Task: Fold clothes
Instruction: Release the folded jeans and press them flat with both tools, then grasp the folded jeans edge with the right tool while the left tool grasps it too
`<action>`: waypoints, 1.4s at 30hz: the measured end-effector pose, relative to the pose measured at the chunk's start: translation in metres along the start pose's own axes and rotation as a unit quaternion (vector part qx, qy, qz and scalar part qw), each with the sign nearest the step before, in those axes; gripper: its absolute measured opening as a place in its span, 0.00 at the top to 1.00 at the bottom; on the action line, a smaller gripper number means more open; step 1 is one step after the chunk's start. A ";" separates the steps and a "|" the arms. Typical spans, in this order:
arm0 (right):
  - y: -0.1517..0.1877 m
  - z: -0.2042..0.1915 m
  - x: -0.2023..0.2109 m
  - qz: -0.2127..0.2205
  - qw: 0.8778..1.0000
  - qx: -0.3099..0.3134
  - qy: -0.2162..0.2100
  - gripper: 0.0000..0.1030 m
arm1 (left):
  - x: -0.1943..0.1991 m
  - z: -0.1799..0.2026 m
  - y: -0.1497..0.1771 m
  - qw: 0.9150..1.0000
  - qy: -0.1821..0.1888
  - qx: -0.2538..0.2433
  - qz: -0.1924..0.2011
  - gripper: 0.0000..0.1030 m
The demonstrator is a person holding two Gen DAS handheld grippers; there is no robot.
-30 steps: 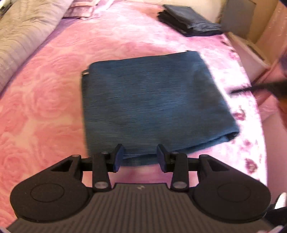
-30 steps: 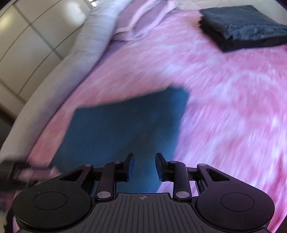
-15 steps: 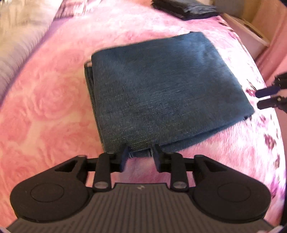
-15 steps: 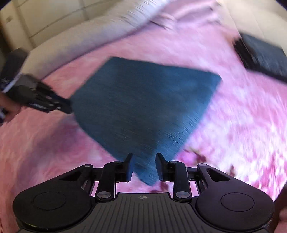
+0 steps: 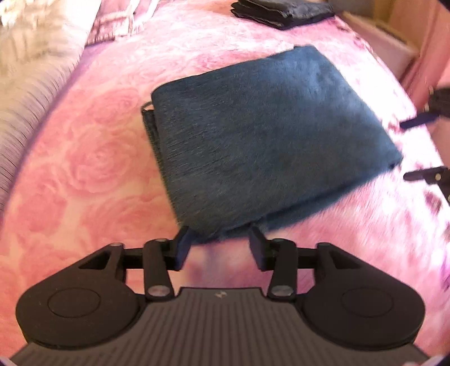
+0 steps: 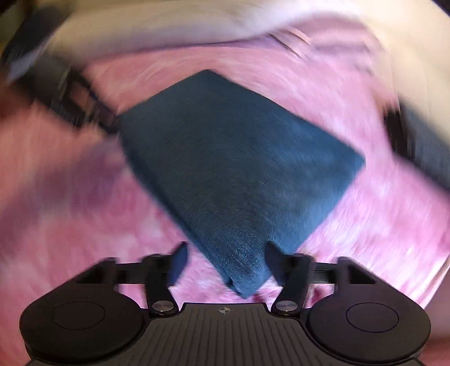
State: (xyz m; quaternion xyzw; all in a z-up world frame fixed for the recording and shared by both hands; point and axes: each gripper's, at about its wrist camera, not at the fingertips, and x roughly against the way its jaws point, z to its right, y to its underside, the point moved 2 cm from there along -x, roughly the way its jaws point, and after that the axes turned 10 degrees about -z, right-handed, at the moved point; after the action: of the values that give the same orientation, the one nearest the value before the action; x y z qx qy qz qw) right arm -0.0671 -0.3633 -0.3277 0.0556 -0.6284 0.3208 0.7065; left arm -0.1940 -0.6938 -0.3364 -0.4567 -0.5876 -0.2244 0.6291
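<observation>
A folded blue denim garment [image 5: 261,135] lies flat on the pink rose-patterned bedspread [image 5: 84,174]. My left gripper [image 5: 220,243] is open, and the garment's near edge sits just at its fingertips. At the right edge of the left wrist view, my right gripper [image 5: 412,147] is open beside the garment's right corner. The right wrist view is blurred. There the garment [image 6: 239,163] points one corner between the fingers of the open right gripper [image 6: 226,253]. The left gripper [image 6: 73,98] shows as a dark smear at the garment's far left corner.
A stack of dark folded clothes [image 5: 281,11] rests at the far end of the bed, also at the right edge [image 6: 422,146]. A grey quilt and pillows [image 5: 33,62] lie along the left. A pale cabinet [image 5: 388,48] stands beyond the bed's right edge.
Both grippers have opened wider. The right gripper swung round to the garment's corner, which now lies between its fingers. The left gripper stays at the near edge.
</observation>
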 end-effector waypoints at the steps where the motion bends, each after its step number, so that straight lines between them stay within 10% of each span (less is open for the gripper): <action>1: 0.001 -0.008 -0.008 0.000 0.999 0.034 0.017 0.36 | 0.003 0.006 0.003 0.999 -0.026 -0.023 0.007 0.46; 8: 0.008 -0.057 -0.058 0.004 0.958 0.254 0.130 0.46 | -0.001 0.061 0.016 0.972 -0.116 -0.198 0.046 0.22; 9: 0.005 -0.053 -0.059 0.009 0.960 0.252 0.126 0.68 | -0.005 0.071 0.017 0.964 -0.130 -0.225 0.049 0.21; 19: -0.028 0.019 0.001 0.028 0.977 0.205 0.042 0.80 | -0.068 0.114 0.004 0.873 -0.289 -0.389 0.058 0.23; 21: -0.024 0.027 0.005 0.031 0.978 0.204 0.036 0.80 | -0.071 0.108 0.000 0.873 -0.290 -0.388 0.046 0.43; 23: -0.018 0.030 0.006 0.032 0.978 0.203 0.028 0.80 | -0.065 0.098 -0.006 0.895 -0.252 -0.367 0.030 0.52; 28: 0.006 0.003 -0.005 0.023 0.973 0.223 0.057 0.75 | -0.047 0.086 -0.019 0.922 -0.200 -0.330 0.013 0.61; 30: 0.010 -0.012 -0.013 0.032 0.968 0.237 0.073 0.52 | -0.043 0.083 -0.026 0.930 -0.186 -0.318 0.003 0.61; 33: 0.006 -0.019 -0.032 0.029 0.965 0.244 0.090 0.31 | -0.039 0.084 -0.030 0.933 -0.173 -0.315 -0.009 0.61; 42: -0.012 -0.006 -0.071 0.023 0.959 0.254 0.123 0.42 | -0.032 0.083 -0.032 0.940 -0.157 -0.302 -0.022 0.61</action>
State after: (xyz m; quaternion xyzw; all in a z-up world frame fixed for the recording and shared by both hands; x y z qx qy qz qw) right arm -0.0563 -0.3968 -0.3903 0.1791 -0.4354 0.4905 0.7333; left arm -0.2716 -0.6474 -0.3651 -0.6416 -0.5936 -0.3299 0.3566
